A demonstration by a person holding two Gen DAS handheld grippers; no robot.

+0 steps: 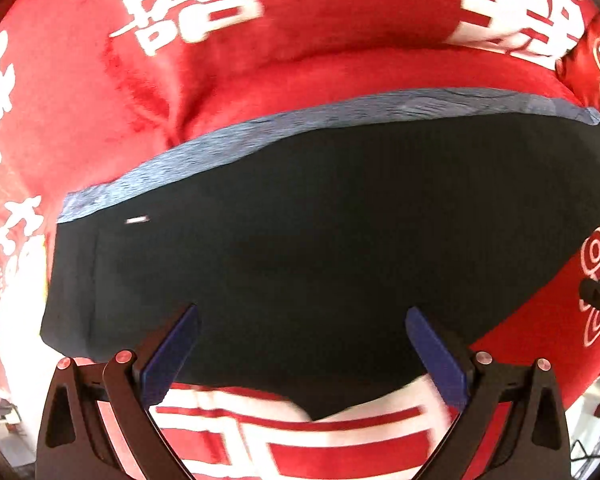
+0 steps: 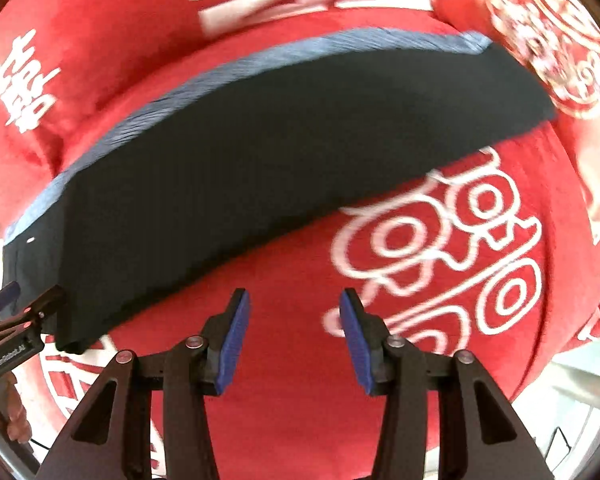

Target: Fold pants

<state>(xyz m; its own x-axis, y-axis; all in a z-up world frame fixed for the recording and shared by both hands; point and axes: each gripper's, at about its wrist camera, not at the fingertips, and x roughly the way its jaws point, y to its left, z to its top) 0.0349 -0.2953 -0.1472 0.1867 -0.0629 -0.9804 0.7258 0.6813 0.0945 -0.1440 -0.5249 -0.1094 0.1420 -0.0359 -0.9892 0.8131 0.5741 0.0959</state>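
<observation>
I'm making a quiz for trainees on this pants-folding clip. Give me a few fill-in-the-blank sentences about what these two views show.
1. The dark folded pants lie on a plush blanket whose main colour is ____.
2. The band along the pants' far edge is coloured ____.
3. The fingers of the right claw carry pads coloured ____.
4. Between the fingers of the left claw there is ____ gripped.

Missing words: red; blue-grey; blue; nothing

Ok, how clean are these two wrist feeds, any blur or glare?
Left wrist: the white characters on the red plush blanket smear; the dark folded pants stay sharp. Right wrist: heavier smear on the blanket's print at right; bright washout at both lower corners.
</observation>
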